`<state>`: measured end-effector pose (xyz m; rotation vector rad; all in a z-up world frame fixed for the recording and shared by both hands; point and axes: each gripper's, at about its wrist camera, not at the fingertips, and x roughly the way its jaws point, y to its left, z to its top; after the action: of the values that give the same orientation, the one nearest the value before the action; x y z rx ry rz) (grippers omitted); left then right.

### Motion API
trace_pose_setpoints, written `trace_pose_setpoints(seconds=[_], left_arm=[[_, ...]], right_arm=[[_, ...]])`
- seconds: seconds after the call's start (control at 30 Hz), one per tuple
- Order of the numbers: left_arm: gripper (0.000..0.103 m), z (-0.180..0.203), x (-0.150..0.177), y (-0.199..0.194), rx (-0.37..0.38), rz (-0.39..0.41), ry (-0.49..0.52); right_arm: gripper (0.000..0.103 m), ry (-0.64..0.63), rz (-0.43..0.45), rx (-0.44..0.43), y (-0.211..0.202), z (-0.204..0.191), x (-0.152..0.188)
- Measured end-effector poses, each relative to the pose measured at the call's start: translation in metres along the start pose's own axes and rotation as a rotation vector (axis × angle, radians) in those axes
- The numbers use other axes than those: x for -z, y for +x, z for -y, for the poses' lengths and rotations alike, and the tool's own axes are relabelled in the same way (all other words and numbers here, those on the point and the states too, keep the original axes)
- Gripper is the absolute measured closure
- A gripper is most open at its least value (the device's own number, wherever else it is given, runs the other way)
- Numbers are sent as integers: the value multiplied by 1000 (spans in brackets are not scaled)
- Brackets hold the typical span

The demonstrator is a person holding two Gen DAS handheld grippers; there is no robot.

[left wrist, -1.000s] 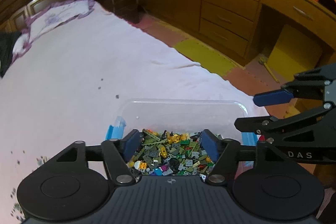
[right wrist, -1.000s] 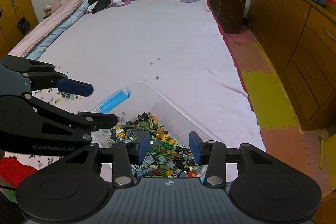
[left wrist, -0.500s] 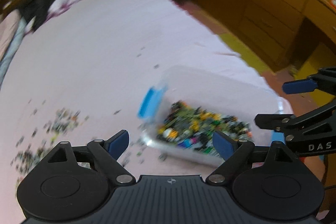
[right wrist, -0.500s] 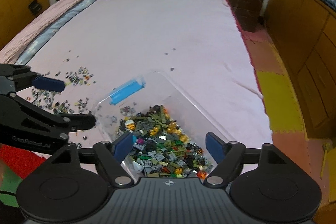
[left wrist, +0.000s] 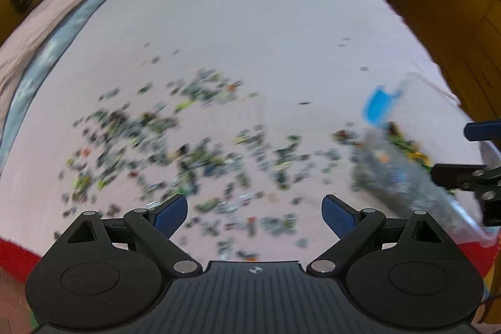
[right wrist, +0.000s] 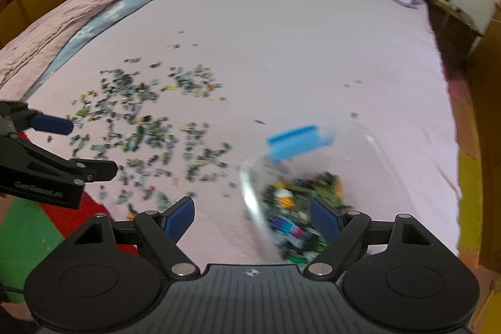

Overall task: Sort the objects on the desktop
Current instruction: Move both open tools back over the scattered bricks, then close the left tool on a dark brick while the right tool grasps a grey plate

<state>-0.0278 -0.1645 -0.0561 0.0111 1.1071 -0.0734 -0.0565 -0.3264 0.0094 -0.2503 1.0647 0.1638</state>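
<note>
A pink bed (right wrist: 313, 52) carries a clear bin (right wrist: 369, 152) part-filled with bricks, while many bricks (left wrist: 175, 152) lie scattered left of it, so sorting looks far from done. Left gripper (left wrist: 253, 213) has just spread wide over the scatter, empty; right gripper (right wrist: 252, 216) stands open at the bin's edge, pinching nothing.

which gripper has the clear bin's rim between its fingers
The right gripper: the clear bin wall runs up between its open fingers. The left gripper frames only scattered bricks.

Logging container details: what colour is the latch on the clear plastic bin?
Bright blue latch, sharpest in the right wrist view.
</note>
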Motion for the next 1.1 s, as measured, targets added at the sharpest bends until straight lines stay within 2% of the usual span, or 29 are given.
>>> trace_pose_setpoints(seconds=[0.23, 0.37, 0.5, 0.67, 0.83, 1.1], left_arm=[[9, -71, 1, 30, -15, -52, -81], [9, -105, 2, 52, -18, -93, -103], [9, -128, 6, 75, -12, -132, -106], [9, -140, 8, 103, 1, -177, -92], [9, -143, 6, 122, 19, -194, -83], [9, -138, 5, 139, 42, -218, -76]], right_arm=[[42, -18, 1, -62, 39, -73, -48], [60, 62, -38, -101, 90, -95, -69], [69, 137, -87, -96, 155, -102, -81], [69, 187, -138, -47, 226, -98, -91], [69, 192, -174, -36, 281, -99, -93], [69, 156, -207, -32, 308, -101, -92]])
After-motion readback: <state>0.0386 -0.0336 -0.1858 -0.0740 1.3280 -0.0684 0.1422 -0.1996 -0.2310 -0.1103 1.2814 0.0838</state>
